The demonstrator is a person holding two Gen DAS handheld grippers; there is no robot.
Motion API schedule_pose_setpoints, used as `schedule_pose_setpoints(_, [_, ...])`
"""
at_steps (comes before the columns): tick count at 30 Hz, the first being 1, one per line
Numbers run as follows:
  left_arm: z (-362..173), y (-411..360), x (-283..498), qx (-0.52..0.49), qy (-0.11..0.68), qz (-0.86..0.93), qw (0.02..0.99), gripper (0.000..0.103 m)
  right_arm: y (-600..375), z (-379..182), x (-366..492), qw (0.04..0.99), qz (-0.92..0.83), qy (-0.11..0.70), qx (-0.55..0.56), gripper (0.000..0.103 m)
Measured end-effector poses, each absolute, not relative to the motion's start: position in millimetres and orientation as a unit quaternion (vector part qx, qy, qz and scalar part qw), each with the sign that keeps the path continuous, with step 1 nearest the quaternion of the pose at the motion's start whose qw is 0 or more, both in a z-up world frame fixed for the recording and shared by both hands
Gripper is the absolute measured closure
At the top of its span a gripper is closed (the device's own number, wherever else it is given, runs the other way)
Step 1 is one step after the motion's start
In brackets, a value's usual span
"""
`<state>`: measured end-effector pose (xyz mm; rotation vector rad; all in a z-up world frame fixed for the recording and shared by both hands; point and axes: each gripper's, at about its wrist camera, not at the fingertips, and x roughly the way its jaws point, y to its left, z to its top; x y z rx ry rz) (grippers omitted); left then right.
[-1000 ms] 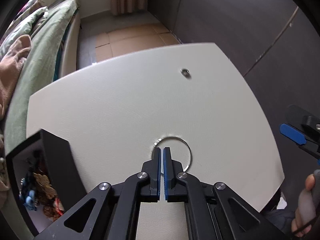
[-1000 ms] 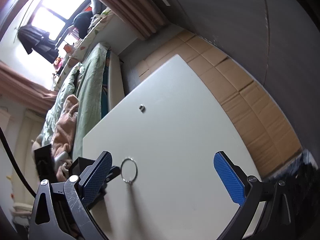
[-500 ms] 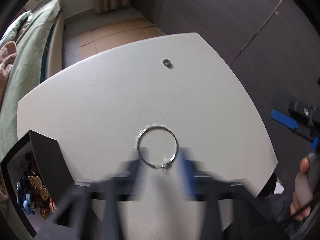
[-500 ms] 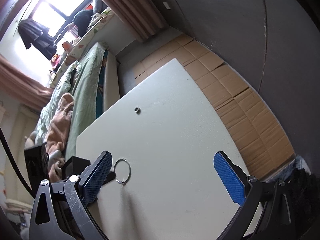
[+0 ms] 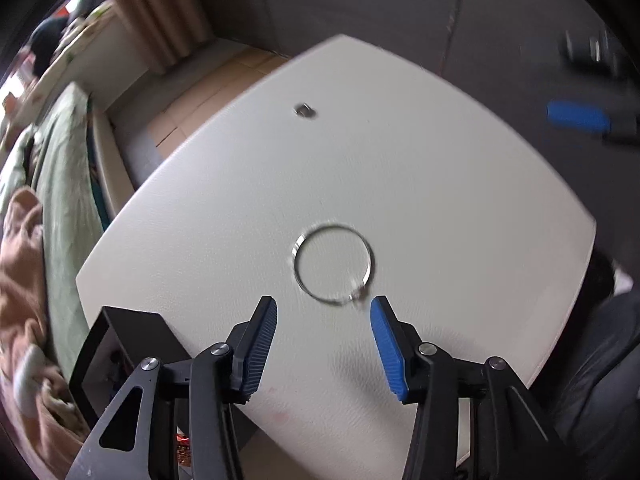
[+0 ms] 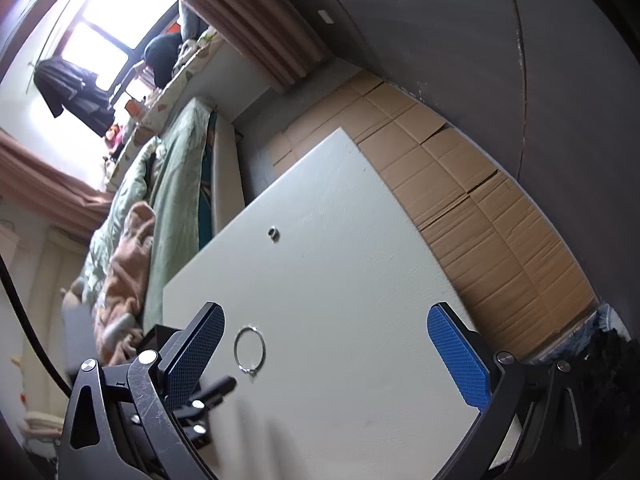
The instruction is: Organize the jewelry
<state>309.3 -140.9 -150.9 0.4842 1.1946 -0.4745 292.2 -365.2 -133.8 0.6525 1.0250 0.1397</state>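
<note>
A thin silver bangle (image 5: pixel 333 265) lies flat on the white table (image 5: pixel 440 184); it also shows in the right wrist view (image 6: pixel 250 347). My left gripper (image 5: pixel 323 316) is open and empty, its fingertips just short of the bangle. A small silver ring (image 5: pixel 305 110) lies farther back on the table, also seen in the right wrist view (image 6: pixel 274 233). My right gripper (image 6: pixel 326 338) is open wide and empty above the table's right side. A black jewelry box (image 5: pixel 120 344) stands at the table's near left edge.
A bed with a green quilt (image 6: pixel 160 192) and a tan blanket (image 5: pixel 20 264) runs along the left of the table. Cardboard sheets (image 6: pixel 480 200) cover the floor beyond it. Dark wall panels (image 5: pixel 400 8) stand behind.
My left gripper was shut on the bangle's rim; it has opened, let the bangle go onto the table, and drawn back a little. The right gripper stays open.
</note>
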Motion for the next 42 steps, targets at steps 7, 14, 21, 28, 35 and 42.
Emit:
schedule_pose_setpoints(7, [-165,-154,301,0.266,0.54,-0.232,0.764,0.066,-379,-131,286,0.818,0.064,0.471,0.325,0.0])
schedule_pose_setpoints(14, [-169,-161,309,0.278,0.53,-0.239,0.764,0.081,-379,-132,286,0.814,0.072,0.471,0.332,0.0])
schedule_pose_setpoints(21, [-169,-153,318,0.217,0.546,-0.246,0.771,0.095,-379,-130,286,0.814,0.081,0.471,0.33,0.0])
schedule_pose_setpoints(28, [-164,-133,320,0.144,0.549,-0.226,0.792,0.102,-369,-134,289,0.816,0.086,0.48,0.311,0.0])
schedule_pose_setpoints(35, [-142,-119,326,0.078,0.537,-0.222,0.81,0.102,-351,-136,299,0.819,0.09,0.491,0.282,0.0])
schedule_pose_setpoints(42, [-109,-98,327,0.039,0.502,-0.206,0.839,0.102,-327,-136,315,0.828,0.101,0.496,0.242,0.001])
